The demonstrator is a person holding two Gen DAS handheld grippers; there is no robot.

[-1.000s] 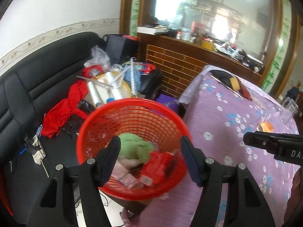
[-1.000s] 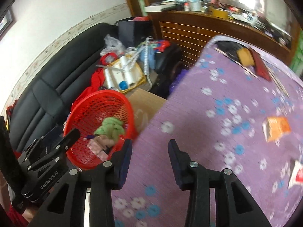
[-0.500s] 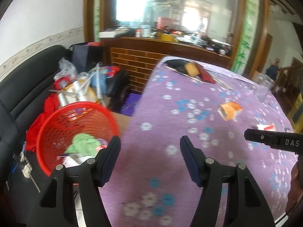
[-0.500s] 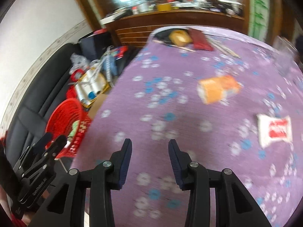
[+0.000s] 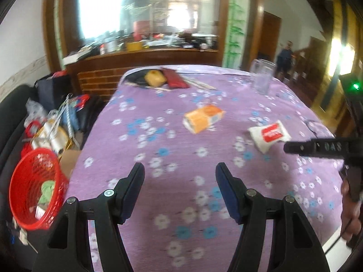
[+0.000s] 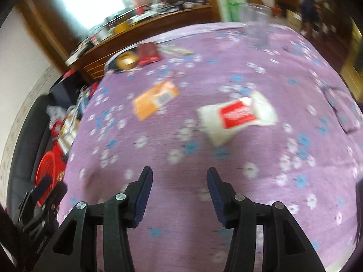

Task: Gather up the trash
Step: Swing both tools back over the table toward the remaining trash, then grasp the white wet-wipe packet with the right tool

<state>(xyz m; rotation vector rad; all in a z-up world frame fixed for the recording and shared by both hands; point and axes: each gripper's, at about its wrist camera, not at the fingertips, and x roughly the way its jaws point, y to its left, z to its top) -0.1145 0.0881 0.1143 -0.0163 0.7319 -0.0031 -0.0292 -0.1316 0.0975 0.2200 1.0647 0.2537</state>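
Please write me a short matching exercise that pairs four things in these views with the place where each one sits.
Things:
1. orange pack
2. white packet
3. glass
4. red basket

Places:
A. off the table's left edge, by the sofa
B. far right part of the table
C. middle of the table
D. right of the orange pack, nearest the right gripper

Pairs: 1-C, 2-D, 3-B, 4-A
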